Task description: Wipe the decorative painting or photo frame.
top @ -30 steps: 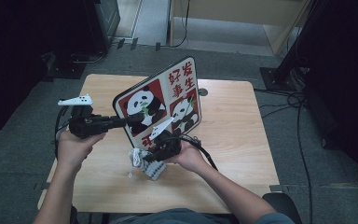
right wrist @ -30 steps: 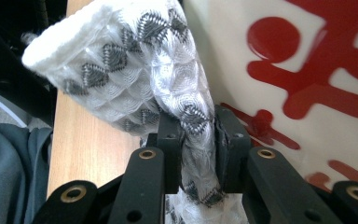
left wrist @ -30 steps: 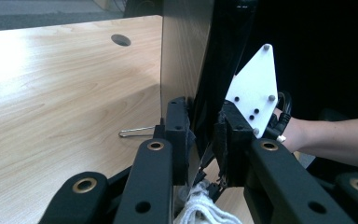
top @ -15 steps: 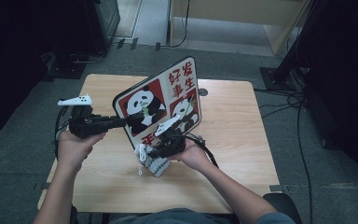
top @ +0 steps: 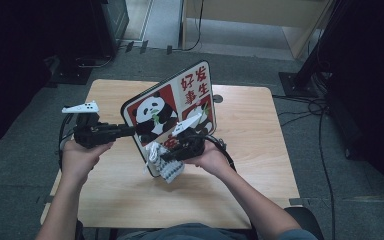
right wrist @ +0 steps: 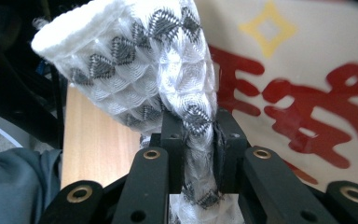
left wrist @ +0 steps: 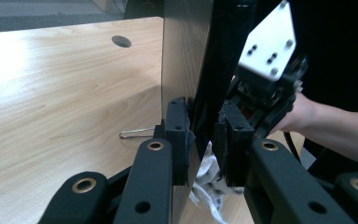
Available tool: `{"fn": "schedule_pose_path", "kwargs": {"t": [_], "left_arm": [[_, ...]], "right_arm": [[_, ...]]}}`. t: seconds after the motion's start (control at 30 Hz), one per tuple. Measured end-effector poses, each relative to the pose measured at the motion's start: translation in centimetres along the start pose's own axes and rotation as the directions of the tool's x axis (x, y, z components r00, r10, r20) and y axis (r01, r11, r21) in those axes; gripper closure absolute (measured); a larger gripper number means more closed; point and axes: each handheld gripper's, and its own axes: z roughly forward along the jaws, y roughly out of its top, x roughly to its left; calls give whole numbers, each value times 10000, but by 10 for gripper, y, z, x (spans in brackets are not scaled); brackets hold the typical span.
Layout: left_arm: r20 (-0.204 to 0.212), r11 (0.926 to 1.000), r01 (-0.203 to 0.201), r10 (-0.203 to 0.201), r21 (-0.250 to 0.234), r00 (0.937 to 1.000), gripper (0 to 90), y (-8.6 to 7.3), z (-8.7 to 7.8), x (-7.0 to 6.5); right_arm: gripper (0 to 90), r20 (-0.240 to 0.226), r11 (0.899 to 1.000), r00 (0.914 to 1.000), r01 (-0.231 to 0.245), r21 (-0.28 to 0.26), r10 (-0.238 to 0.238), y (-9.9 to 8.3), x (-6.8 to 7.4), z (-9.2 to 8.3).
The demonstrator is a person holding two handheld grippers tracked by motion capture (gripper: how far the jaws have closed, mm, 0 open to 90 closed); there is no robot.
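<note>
A stiff board (top: 180,100) printed with pandas and red characters stands tilted on its edge over the table. My left gripper (top: 130,131) is shut on the board's left edge; in the left gripper view its pads (left wrist: 177,135) clamp the thin board (left wrist: 182,56). My right gripper (top: 162,157) is shut on a white cloth (top: 170,170) with a dark diamond pattern, at the board's lower front corner. Its jaws have just been closing further with the cloth between them. In the right gripper view my right gripper (right wrist: 198,140) pinches the bunched cloth (right wrist: 135,56) against the printed face (right wrist: 307,93).
The wooden table (top: 250,150) has a round cable hole (top: 218,98) behind the board. A thin metal wire (left wrist: 135,134) lies on the wood near the left jaws. Dark equipment and cables sit on the floor around the table.
My right gripper has lifted the cloth a little, up and to the right along the board's lower corner. The left gripper and the board have stayed put.
</note>
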Motion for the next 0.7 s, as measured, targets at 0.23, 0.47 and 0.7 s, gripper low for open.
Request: {"fn": "schedule_pose_path", "kwargs": {"t": [0.23, 0.47, 0.7], "left_arm": [[-50, 10000, -16, 16, -29, 10000, 771, 0, 0, -1], [-134, 10000, -9, 8, -97, 9999, 771, 0, -1, 0], [-97, 9999, 16, -17, -131, 10000, 771, -1, -1, 0]], "right_arm": [[786, -76, 9988, 10000, 27, -486, -30, 15, 6, -26], [786, -1, 9948, 9999, -126, -1011, 126, 37, 11, -54], [784, 139, 9894, 9999, -25, -1454, 46, 69, 16, -80]]}}
